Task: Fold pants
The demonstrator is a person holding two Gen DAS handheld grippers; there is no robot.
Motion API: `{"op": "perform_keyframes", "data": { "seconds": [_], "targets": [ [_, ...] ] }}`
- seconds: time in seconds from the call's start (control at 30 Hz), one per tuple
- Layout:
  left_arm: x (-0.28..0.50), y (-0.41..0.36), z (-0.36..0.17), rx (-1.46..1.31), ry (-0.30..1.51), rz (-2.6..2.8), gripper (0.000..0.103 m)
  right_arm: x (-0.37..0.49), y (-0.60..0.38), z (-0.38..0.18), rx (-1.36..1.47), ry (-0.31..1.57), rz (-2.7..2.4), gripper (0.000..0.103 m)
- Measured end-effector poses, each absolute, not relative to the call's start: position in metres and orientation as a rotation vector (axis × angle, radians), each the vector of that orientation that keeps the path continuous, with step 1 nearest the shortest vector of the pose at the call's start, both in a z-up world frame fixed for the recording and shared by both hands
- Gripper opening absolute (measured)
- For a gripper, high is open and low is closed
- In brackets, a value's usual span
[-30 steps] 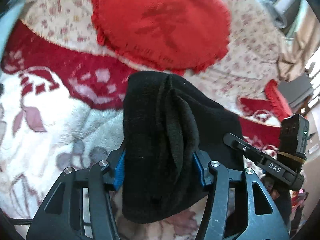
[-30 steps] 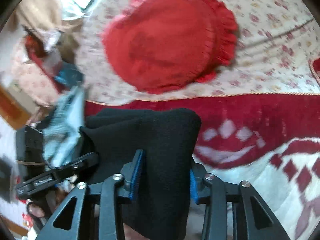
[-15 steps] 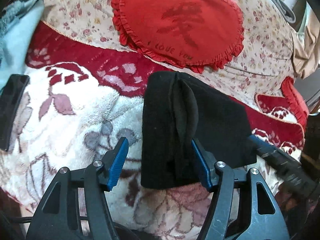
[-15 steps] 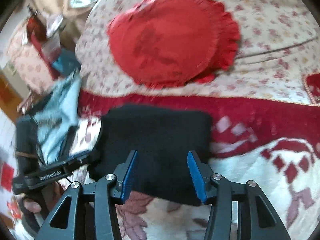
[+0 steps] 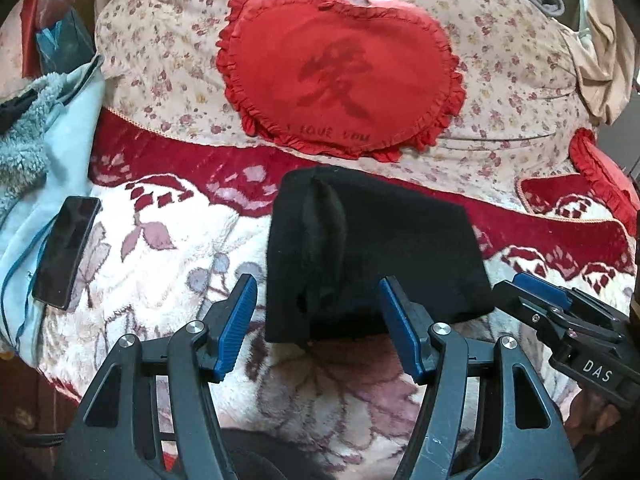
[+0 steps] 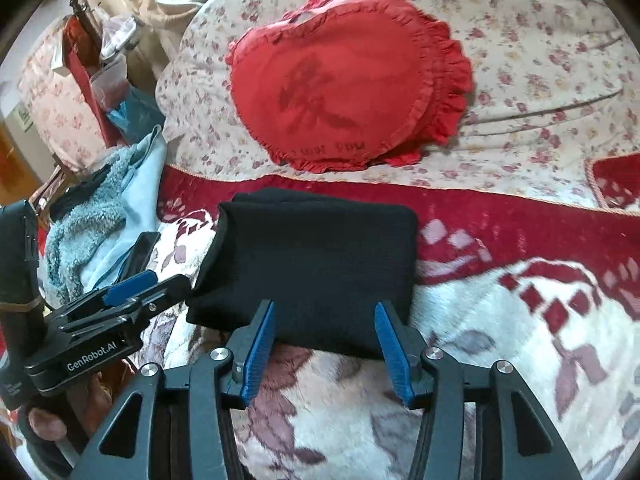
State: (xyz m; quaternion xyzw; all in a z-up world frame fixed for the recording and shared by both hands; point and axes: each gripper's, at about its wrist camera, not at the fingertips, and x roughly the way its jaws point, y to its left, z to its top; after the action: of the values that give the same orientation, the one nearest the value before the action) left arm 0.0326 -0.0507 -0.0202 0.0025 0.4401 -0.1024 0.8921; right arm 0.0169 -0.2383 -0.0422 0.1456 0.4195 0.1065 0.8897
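black pants [image 5: 372, 256] folded into a compact rectangle, lying flat on the fleecy red-and-white floral blanket [image 5: 168, 248] of the bed, near edge just ahead of both grippers. left gripper [image 5: 318, 328] wide open, blue pads apart, holding nothing, near edge of the pants framed between its fingers with no contact visible. right gripper [image 6: 326, 346] likewise spread open and empty, just short of the near edge of the pants [image 6: 316, 260]. layered folds bunched and raised along the left side of the bundle in the left wrist view. red heart-shaped frilled cushion [image 5: 340, 80] beyond the pants, resting on a cream floral quilt [image 5: 160, 60]. dark phone [image 5: 66, 252] lying well to the left on the blanket, beside a pale blue fleece garment [image 5: 36, 136]. second red cushion [image 5: 604, 176] at the far right edge.
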Motion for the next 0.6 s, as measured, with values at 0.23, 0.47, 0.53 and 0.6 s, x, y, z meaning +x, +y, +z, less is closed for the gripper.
{"op": "perform_keyframes", "data": {
  "seconds": [0.23, 0.47, 0.53, 0.6],
  "targets": [
    [0.018, -0.053, -0.009, 0.010, 0.889, -0.200, 0.063, -0.004, -0.255, -0.029, 0.327, 0.846, 0.202, 0.049],
    [0.008, -0.054, -0.002, 0.024, 0.871, -0.194, 0.063, -0.011, -0.253, -0.024, 0.340, 0.834, 0.213, 0.049],
    [0.006, -0.054, -0.001, 0.027, 0.868, -0.189, 0.063, -0.012, -0.251, -0.024, 0.340, 0.833, 0.220, 0.049],
    [0.005, -0.053, 0.000, 0.029, 0.866, -0.186, 0.063, -0.012, -0.249, -0.023, 0.336, 0.836, 0.227, 0.049]
  ]
}}
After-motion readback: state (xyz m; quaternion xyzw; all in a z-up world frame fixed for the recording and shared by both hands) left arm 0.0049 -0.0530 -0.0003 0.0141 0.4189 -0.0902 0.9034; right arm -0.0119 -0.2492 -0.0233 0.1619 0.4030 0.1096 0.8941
